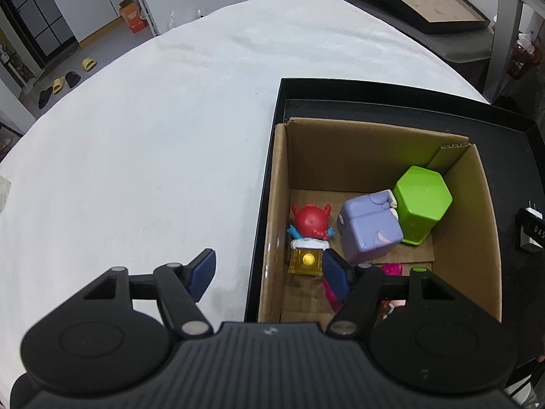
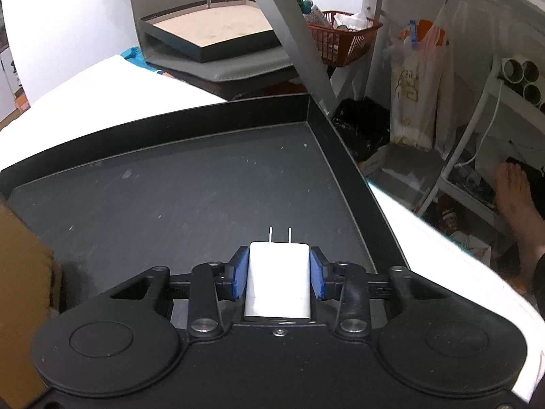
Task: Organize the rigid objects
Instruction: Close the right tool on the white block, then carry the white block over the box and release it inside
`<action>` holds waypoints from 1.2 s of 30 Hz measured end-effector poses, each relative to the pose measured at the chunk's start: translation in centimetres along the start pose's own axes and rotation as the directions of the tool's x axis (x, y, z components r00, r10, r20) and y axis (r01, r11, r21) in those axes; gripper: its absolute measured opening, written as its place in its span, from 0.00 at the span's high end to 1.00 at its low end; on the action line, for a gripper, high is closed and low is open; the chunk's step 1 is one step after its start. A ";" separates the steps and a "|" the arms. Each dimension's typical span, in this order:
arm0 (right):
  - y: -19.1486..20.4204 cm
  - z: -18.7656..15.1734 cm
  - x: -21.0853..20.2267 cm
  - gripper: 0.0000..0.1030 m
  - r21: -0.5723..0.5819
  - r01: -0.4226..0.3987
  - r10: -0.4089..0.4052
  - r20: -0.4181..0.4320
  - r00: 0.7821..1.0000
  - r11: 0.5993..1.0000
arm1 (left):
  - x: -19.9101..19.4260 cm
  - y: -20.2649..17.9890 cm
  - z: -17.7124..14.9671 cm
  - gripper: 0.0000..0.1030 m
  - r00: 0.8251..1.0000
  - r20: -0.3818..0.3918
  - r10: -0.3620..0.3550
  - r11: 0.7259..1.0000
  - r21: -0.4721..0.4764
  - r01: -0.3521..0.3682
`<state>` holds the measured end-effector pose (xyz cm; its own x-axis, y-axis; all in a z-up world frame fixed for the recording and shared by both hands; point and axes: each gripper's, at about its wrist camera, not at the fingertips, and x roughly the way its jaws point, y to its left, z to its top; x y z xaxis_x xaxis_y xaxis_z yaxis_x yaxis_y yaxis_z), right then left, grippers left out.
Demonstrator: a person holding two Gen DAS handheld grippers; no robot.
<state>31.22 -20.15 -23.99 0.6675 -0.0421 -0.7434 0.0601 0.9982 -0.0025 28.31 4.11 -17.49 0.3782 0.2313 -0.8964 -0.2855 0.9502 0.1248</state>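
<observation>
Right wrist view: the right tongs clamp a white charger above the black tray; the left tongs gape wide, empty, over the cardboard box.

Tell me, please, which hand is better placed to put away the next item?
The right. Its tongs are shut on the white charger, above the black tray. The left tongs are open and hold nothing, straddling the tray's edge near the cardboard box of toys.
</observation>
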 end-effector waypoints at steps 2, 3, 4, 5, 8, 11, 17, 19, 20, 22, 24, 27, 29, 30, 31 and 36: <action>0.2 -0.2 -0.5 0.65 -0.009 -0.009 0.009 0.001 1.000 1.000 | -0.3 0.1 -0.2 0.35 1.000 0.004 -0.002 1.000 -0.002 0.002; 0.4 -0.2 -0.8 0.65 -0.014 -0.014 0.014 0.004 1.000 1.000 | -0.4 0.2 -0.3 0.35 1.000 0.006 -0.003 1.000 -0.003 0.003; 0.5 -0.2 -1.2 0.65 -0.020 -0.019 0.019 0.008 1.000 1.000 | -0.6 0.2 -0.4 0.35 1.000 0.007 -0.005 1.000 -0.004 0.005; 0.6 -0.2 -1.4 0.65 -0.026 -0.022 0.023 0.011 1.000 0.999 | -0.7 0.3 -0.5 0.35 1.000 0.007 -0.007 1.000 -0.004 0.007; 0.9 -0.2 -2.4 0.65 -0.037 -0.032 0.033 0.016 0.999 0.999 | -1.1 0.4 -0.9 0.35 1.000 0.007 -0.012 1.000 -0.004 0.012; 1.0 -0.2 -3.2 0.65 -0.045 -0.040 0.040 0.017 0.999 0.998 | -1.4 0.5 -1.3 0.35 1.000 0.008 -0.019 1.000 -0.003 0.019; 1.3 -0.1 -5.5 0.65 -0.065 -0.069 0.072 0.048 0.996 0.996 | -2.2 0.6 -1.9 0.35 0.999 0.015 -0.031 0.999 -0.004 0.032; 1.5 -0.1 -6.2 0.65 -0.077 -0.077 0.081 0.055 0.995 0.994 | -2.4 0.7 -2.1 0.35 0.999 0.019 -0.035 0.999 -0.004 0.035; 1.6 0.0 -6.6 0.65 -0.083 -0.080 0.085 0.057 0.995 0.993 | -2.6 0.7 -2.2 0.35 0.999 0.021 -0.035 0.999 -0.005 0.035; 1.6 0.0 -7.2 0.65 -0.088 -0.083 0.089 0.060 0.994 0.993 | -2.8 0.8 -2.4 0.35 0.999 0.026 -0.038 0.999 -0.007 0.038; 1.7 0.0 -7.7 0.65 -0.092 -0.086 0.092 0.064 0.994 0.992 | -3.1 1.0 -2.5 0.35 0.999 0.028 -0.042 0.999 -0.009 0.042; 1.8 0.1 -8.4 0.65 -0.095 -0.094 0.101 0.069 0.992 0.991 | -3.3 1.1 -2.6 0.35 0.998 0.031 -0.046 0.999 -0.009 0.046; 1.9 0.1 -9.0 0.65 -0.097 -0.102 0.110 0.077 0.991 0.990 | -3.5 1.2 -2.6 0.35 0.998 0.032 -0.050 0.999 -0.013 0.051; 1.9 0.1 -9.3 0.65 -0.098 -0.107 0.115 0.082 0.990 0.989 | -3.7 1.3 -2.6 0.35 0.998 0.036 -0.054 0.998 -0.012 0.054; 2.0 0.2 -9.6 0.65 -0.100 -0.111 0.120 0.088 0.989 0.989 | -3.9 1.5 -2.6 0.35 0.998 0.042 -0.056 0.998 -0.010 0.056; 3.0 0.5 -11.1 0.65 -0.119 -0.136 0.149 0.111 0.983 0.984 | -4.1 2.0 -2.6 0.35 0.997 0.045 -0.064 0.998 -0.020 0.065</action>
<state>24.31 -16.75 -15.40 0.7472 0.1027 -0.6566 -0.1199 0.9926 0.0188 23.87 4.56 -14.73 0.4353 0.1793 -0.8822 -0.2783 0.9588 0.0576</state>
